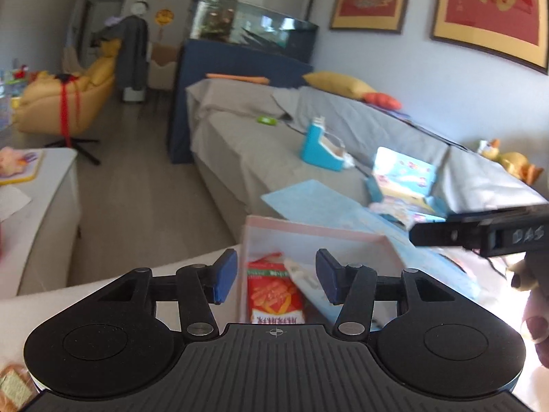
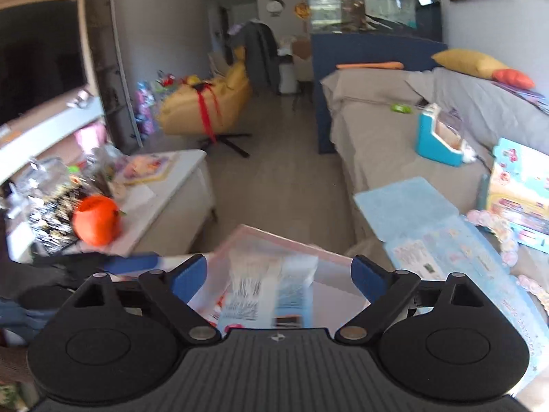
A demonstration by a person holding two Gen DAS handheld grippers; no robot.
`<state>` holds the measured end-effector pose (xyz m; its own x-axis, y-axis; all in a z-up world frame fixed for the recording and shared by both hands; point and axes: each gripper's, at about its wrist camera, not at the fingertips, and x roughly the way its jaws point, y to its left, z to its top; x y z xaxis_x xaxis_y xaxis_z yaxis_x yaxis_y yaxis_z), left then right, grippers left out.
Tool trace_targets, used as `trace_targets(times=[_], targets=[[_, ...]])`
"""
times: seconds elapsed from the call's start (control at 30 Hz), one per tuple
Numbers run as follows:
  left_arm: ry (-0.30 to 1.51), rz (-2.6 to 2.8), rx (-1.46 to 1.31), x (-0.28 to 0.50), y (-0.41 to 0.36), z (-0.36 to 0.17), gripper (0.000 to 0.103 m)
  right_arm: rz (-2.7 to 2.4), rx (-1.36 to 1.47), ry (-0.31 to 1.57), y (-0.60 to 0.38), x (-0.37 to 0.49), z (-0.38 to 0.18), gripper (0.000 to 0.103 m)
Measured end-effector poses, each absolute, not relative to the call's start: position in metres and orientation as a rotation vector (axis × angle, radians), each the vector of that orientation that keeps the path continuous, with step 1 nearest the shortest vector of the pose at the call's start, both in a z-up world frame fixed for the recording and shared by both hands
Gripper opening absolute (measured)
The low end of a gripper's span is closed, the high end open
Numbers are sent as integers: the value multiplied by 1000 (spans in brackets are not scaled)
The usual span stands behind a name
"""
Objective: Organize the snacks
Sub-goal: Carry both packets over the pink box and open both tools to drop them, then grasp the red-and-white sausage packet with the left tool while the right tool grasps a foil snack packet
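Note:
A shallow pink box (image 1: 308, 228) lies below and just ahead of my left gripper (image 1: 276, 271). In it I see a red snack packet (image 1: 274, 295) printed with fries and a pale packet (image 1: 302, 274) beside it. The left jaws stand apart with nothing pressed between the blue pads. My right gripper (image 2: 278, 279) hangs over the same pink box (image 2: 274, 237), its jaws wide open above blurred white and blue packets (image 2: 271, 292). The right gripper (image 1: 480, 237) shows at the right edge of the left wrist view, held by a hand (image 1: 532, 312).
A grey-covered sofa (image 1: 257, 144) on the right carries a light blue mat (image 1: 308, 195), a turquoise box (image 1: 319, 147) and colourful toy boxes (image 2: 521, 192). A white low table (image 2: 171, 185) on the left bears an orange soft toy (image 2: 97, 219) and clutter. Wood floor runs between them.

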<state>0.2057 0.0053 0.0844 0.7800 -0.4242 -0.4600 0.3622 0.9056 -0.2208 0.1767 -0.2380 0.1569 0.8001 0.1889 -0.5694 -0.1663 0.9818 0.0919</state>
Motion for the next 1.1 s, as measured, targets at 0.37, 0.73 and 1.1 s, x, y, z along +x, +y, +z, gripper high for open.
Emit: trace_targets(times=[0.37, 0.73, 1.1], targets=[[674, -460, -230, 185, 33, 44, 47, 95, 42, 781, -231, 215, 73, 76], [665, -206, -175, 76, 101, 50, 46, 187, -49, 661, -179, 200, 107, 76], [733, -53, -253, 16, 172, 20, 46, 641, -121, 840, -31, 131, 87, 76]])
